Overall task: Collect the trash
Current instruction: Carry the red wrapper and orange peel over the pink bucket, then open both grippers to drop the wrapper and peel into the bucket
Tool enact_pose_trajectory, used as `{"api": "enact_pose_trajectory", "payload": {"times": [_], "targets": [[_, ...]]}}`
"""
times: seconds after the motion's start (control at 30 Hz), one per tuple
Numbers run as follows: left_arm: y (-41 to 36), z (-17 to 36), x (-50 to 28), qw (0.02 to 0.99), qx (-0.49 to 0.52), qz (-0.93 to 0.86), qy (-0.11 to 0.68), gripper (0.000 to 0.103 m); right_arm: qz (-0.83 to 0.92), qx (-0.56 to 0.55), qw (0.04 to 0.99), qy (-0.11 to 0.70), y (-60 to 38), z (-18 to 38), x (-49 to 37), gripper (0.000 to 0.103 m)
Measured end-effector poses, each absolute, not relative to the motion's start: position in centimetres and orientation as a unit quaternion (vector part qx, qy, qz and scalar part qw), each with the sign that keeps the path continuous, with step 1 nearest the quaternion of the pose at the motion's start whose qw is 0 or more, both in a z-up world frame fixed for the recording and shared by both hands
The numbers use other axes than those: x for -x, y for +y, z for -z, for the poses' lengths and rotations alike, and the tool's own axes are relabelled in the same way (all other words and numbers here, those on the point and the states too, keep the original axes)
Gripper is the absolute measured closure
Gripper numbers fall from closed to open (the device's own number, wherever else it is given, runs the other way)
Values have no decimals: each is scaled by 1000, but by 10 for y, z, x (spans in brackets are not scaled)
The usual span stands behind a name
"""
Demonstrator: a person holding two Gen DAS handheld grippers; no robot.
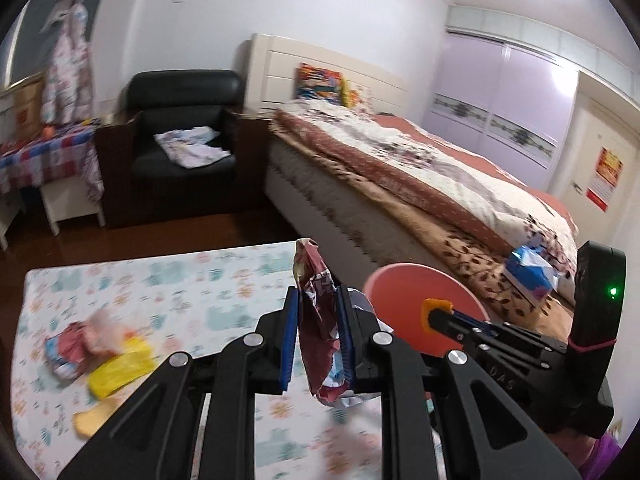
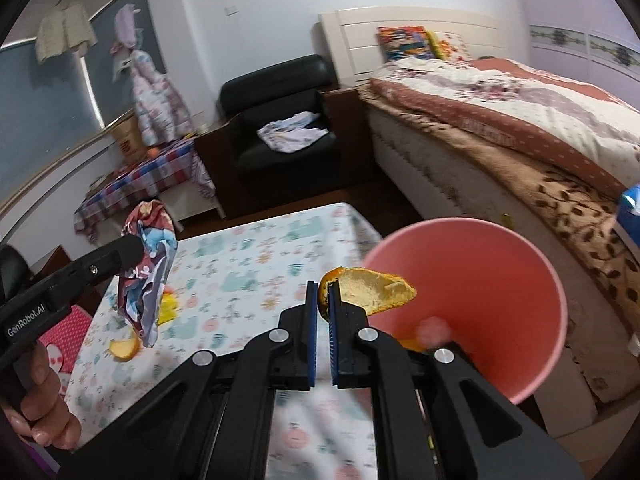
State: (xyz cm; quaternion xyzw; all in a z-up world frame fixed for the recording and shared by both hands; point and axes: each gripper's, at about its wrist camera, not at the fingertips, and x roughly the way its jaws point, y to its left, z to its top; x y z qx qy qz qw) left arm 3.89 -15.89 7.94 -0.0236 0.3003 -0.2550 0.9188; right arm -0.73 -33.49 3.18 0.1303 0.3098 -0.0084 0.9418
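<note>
1. Left tool [image 1: 318, 320]: blue pads clamped on a crumpled snack wrapper [image 1: 318, 336] (maroon and silver), which sticks up above the pads and hangs below them, clear of the surface [image 1: 192, 276].
2. Right tool [image 2: 323, 316]: pads nearly together, pinching one end of an orange peel [image 2: 372, 290]; the peel juts toward 2 o'clock over the open mouth of the pink bin [image 2: 500, 312].
3. Bin stands at the surface's edge, beside the bed [image 2: 520, 128]. Something orange lies inside it, blurred.
4. Left on the patterned cloth, at 8 o'clock from the left tool: a yellow wrapper [image 1: 120, 372], a blurred pinkish packet [image 1: 80, 344] touching it, another peel piece [image 1: 90, 420] nearer.
5. A hand [image 2: 44, 396] grips the left tool's handle.
</note>
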Motion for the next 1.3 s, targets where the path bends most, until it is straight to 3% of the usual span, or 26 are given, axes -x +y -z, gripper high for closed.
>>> {"api": "enact_pose_trajectory", "payload": {"times": [0.5,1.0,1.2,1.3], "targets": [[-277,-45,-49,888,-46,307,338,85,55,-176,926,330,-400,3,16,97],[-321,-6,-63,870,-81,316,370,83,66,-191,914,353,-425,29,9,97],[-326,2,-66,867,-82,316,377,79,71,-195,911,356,-431,34,7,97],[-328,4,-66,865,-81,317,380,69,74,-198,909,360,-433,37,7,97]]}}
